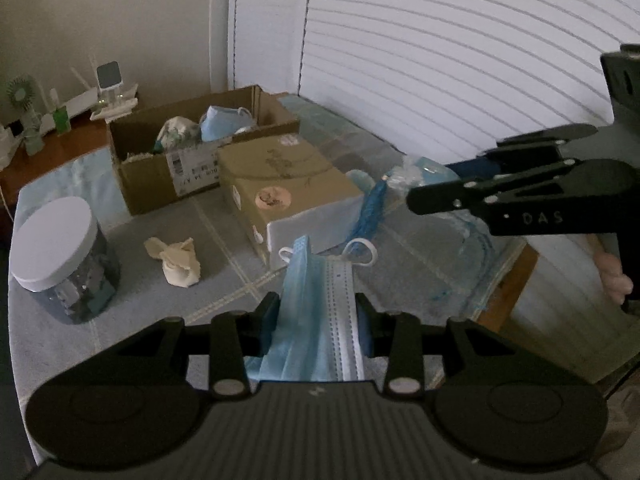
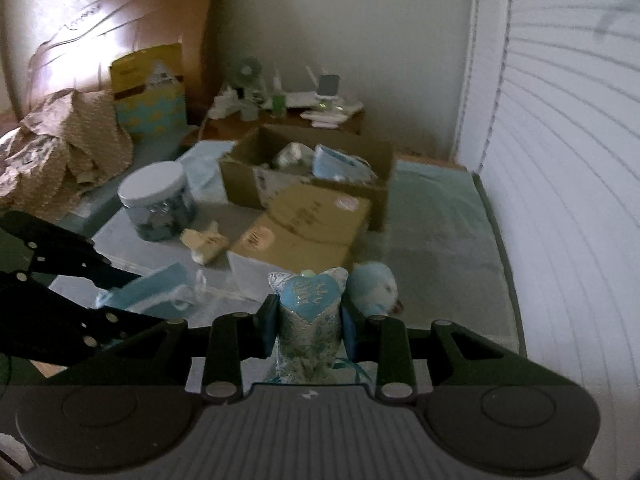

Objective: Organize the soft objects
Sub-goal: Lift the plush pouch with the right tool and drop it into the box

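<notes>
Two tools are each carrying a soft thing above the bed [image 1: 48, 344]. The left tool [image 1: 316, 312] is pinching a folded blue face mask [image 1: 316, 320], its jaws narrow on the fabric and the ear loops dangling free ahead. The right tool [image 2: 308, 320] is squeezing a small brocade sachet [image 2: 308, 320] with a pale blue heart, its jaws nearly closed on the stuffing.

Risks, as I judge them: the mask is hanging loosely, so its loops could be snagging on the closed tan box [image 1: 288, 184] or on a flap of the open cardboard box [image 1: 160, 176] that seems the likely destination, near the bed's far edge by the nightstand. The sachet is being held by its middle only, so it could be slipping or tilting out. Both tools are working close together, and crossing toward the same box could be knocking one against the other.

From the left wrist view, a beige crumpled cloth [image 1: 176, 260] is lying beside the white-lidded jar [image 1: 60, 256], and a hand [image 1: 616, 280] is gripping the right tool's handle. Only the right wrist view is showing a pale blue plush toy [image 2: 376, 288] lying just beside the sachet, plus the headboard [image 2: 120, 32] and rumpled bedding [image 2: 60, 152] at the bed's far left corner.
</notes>
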A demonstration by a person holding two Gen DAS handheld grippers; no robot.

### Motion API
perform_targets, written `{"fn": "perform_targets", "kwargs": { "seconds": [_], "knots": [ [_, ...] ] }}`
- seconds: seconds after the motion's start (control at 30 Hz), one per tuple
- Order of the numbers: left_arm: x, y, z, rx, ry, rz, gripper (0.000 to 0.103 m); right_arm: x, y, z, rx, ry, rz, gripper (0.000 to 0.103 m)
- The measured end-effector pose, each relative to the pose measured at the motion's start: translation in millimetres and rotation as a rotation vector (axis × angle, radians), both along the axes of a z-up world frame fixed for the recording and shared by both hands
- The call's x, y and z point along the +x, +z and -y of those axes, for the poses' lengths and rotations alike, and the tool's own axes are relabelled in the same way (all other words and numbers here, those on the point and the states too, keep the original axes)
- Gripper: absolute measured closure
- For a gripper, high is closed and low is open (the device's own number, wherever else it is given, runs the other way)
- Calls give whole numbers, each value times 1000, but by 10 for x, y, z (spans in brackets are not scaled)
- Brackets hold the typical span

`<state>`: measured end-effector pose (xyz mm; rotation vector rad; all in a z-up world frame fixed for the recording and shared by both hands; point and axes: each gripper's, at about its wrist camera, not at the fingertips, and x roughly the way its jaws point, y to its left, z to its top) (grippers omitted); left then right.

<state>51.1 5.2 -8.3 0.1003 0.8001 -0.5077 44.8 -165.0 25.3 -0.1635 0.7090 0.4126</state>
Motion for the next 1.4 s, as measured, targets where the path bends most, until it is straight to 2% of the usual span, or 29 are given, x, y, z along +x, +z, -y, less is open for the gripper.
{"fn": "perform_targets", "kwargs": {
  "seconds": [0.27, 0.5, 0.77, 0.97, 1.23, 1.33, 1.4],
  "knots": [
    [-15, 5, -93, -5, 32, 15, 65, 140, 248, -237, -15, 83, 65, 67],
    [-18, 5, -183, -21, 65, 23, 65, 447, 466, -512, 4, 179, 110, 67],
    [-3, 30, -286, -20, 125, 38, 65, 1142, 600, -909, -3, 314, 116, 67],
    [23, 45, -343, -20, 173, 46, 65, 1712, 585, -1200, -15, 398, 102, 67],
    [119, -30, -413, -3, 224, 20, 65, 2226, 477, -1435, -45, 440, 104, 66],
    [142, -75, -427, 2, 233, 6, 65, 2338, 363, -1462, -67, 455, 83, 58],
    [161, -97, -434, 1, 239, -2, 65, 2383, 274, -1450, -94, 436, 74, 43]
  ]
}}
